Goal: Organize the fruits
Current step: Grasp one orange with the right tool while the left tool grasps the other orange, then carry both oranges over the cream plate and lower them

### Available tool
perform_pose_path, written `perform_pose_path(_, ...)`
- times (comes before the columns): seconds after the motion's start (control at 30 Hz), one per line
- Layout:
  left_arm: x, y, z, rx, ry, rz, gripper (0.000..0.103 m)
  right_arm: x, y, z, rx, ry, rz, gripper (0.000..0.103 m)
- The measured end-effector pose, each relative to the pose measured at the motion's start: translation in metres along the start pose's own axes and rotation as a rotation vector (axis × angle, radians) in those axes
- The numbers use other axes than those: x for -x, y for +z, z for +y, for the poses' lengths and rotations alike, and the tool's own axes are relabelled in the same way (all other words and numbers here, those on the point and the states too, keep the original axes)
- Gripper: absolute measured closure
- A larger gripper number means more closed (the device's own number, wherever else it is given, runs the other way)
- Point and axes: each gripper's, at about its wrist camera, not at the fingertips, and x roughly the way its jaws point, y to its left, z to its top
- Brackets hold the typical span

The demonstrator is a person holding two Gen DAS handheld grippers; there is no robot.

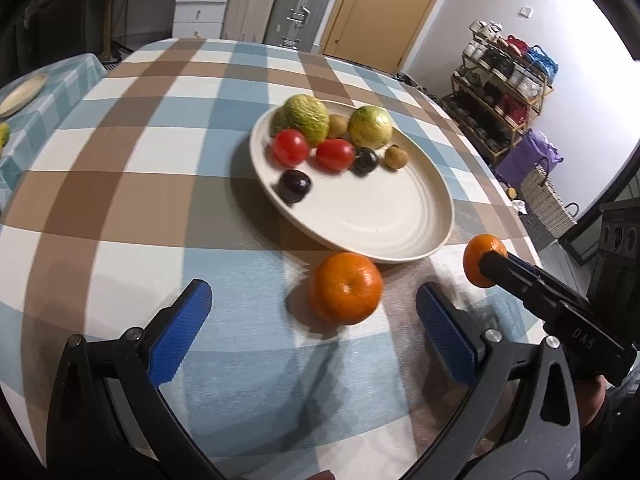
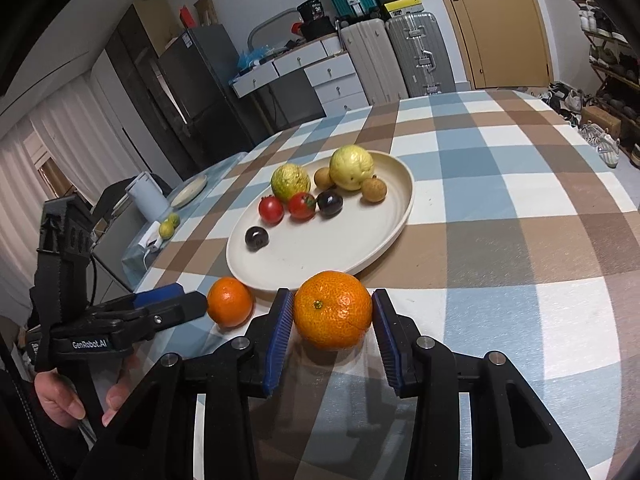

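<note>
A cream plate (image 1: 360,216) (image 2: 320,252) on the checked tablecloth holds two green guavas, two red tomatoes, two dark plums and two small brown fruits. One orange (image 1: 346,288) (image 2: 230,302) lies on the cloth just ahead of my open left gripper (image 1: 314,306), between its blue pads. A second orange (image 2: 333,310) (image 1: 480,258) sits between the pads of my right gripper (image 2: 332,312), which close on both its sides. The left gripper (image 2: 192,304) also shows in the right wrist view, beside the first orange.
A second plate (image 1: 22,94) and a green fruit (image 1: 3,134) lie on a side table to the left. A kettle (image 2: 146,196) stands there too. Suitcases, drawers, a door and a shoe rack (image 1: 504,92) stand beyond the table.
</note>
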Motion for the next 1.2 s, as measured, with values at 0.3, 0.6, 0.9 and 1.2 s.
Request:
perform_pose_path(0.3, -0.006, 0.004, -0.015, -0.032, -0.05, 0.011, 0.015, 0.013, 0.004, -0.001, 0.009, 0.012, -0.03, 0.062)
perform_pose_path(0.6, -0.011, 0.005, -0.007, -0.021, -0.07, 0.045, 0.052, 0.021, 0.005, -0.001, 0.013, 0.009, -0.048, 0.062)
perform_pose_path(0.9, -0.012, 0.002, -0.005, -0.019, -0.096, 0.049, 0.065, 0.024, 0.005, 0.006, 0.028, -0.004, -0.047, 0.062)
perform_pose_path(1.2, 0.002, -0.002, 0.0, -0.015, -0.113, 0.031, 0.065, 0.031, 0.006, 0.014, 0.044, -0.013, -0.053, 0.062)
